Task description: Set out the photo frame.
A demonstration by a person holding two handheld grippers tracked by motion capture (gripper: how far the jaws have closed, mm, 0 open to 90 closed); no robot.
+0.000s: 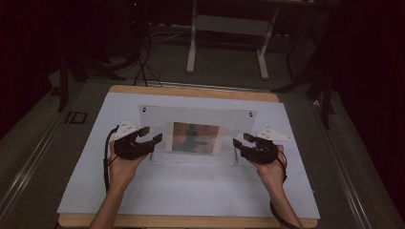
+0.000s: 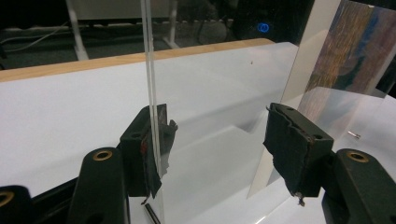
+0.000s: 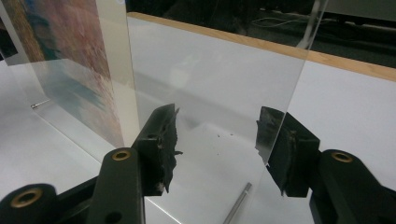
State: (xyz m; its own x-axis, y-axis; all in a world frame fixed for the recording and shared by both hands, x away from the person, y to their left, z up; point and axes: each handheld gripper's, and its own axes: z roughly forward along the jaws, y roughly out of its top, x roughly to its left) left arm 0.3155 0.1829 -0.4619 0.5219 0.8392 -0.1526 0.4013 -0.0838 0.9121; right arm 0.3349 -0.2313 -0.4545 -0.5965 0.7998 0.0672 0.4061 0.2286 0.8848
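Dim room, dark floor, a white desk frame at 12 o'clock beyond my table [image 1: 86, 191], which is wood-edged under a white sheet.

At the table's middle stands the frame [image 1: 197, 136], two clear acrylic panes with a photo [image 1: 196, 137] sandwiched between them. It stands upright, or close to it, on its lower edge. Its long axis runs from 9 to 3 o'clock, and its broad face points toward me at 6 o'clock.

My left gripper [image 1: 149, 137] sits at the frame's 9 o'clock end, jaws wide. In the left gripper view the panes' edge [image 2: 152, 93] lies against one pad [image 2: 156, 144], the other pad well apart. My right gripper [image 1: 241, 141] sits at the 3 o'clock end, jaws also wide; in the right gripper view the pane's edge [image 3: 289, 107] stands between the pads, just beside one of them. Neither grips anything.

I judge this as the step of bracketing both ends before a grip. Next I must close each pair squarely on the panes, evenly, so the frame does not tip.

Small screws [image 3: 238, 203] lie on the sheet near the frame's base.
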